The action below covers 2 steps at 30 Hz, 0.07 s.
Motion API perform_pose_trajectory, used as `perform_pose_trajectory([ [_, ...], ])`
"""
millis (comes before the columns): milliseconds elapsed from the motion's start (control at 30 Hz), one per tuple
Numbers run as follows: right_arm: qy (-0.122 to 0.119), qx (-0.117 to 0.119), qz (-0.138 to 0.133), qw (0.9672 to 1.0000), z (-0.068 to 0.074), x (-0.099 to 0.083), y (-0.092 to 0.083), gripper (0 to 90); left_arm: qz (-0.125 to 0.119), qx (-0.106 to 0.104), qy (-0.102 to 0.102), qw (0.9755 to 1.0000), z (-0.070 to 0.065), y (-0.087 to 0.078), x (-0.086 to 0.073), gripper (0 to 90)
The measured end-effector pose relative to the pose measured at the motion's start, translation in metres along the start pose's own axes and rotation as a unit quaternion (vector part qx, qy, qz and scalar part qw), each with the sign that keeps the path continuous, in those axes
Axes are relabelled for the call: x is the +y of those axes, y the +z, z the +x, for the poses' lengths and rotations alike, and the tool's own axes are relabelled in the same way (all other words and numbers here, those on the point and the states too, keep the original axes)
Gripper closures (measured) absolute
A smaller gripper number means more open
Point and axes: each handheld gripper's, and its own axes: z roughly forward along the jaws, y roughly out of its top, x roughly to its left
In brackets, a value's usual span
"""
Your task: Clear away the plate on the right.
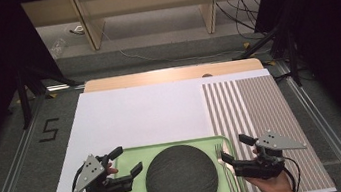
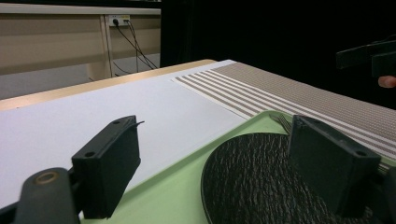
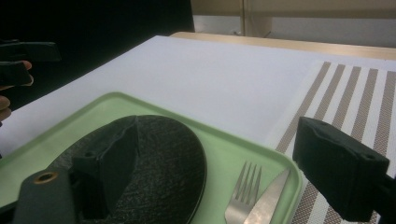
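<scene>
A light green tray (image 1: 126, 155) lies at the table's near edge and carries a dark round plate (image 1: 181, 177). A fork (image 1: 224, 166) rests along the tray's right side; in the right gripper view the fork (image 3: 240, 196) lies beside a knife (image 3: 270, 193). My left gripper (image 1: 127, 160) hovers open over the tray's left part, just left of the plate. My right gripper (image 1: 234, 148) stands open at the tray's right rim, over the cutlery. In the left gripper view the plate (image 2: 261, 177) sits between the spread jaws of the left gripper (image 2: 219, 163). Nothing is held by either.
A white board (image 1: 136, 116) covers most of the table, with a striped brown placemat (image 1: 261, 108) on its right. The wooden table edge (image 1: 170, 74) shows at the back. Beyond it are floor cables and wooden shelving legs.
</scene>
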Motion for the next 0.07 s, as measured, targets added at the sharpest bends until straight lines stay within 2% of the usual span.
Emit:
perform_pose_trajectory([
  [67, 0.0, 0.001, -0.001, 1.0, -0.0001, 0.0001, -0.0001, 15.8, 0.0, 0.0, -0.001, 1.0, 0.0002, 0.0, 0.0, 16.5],
])
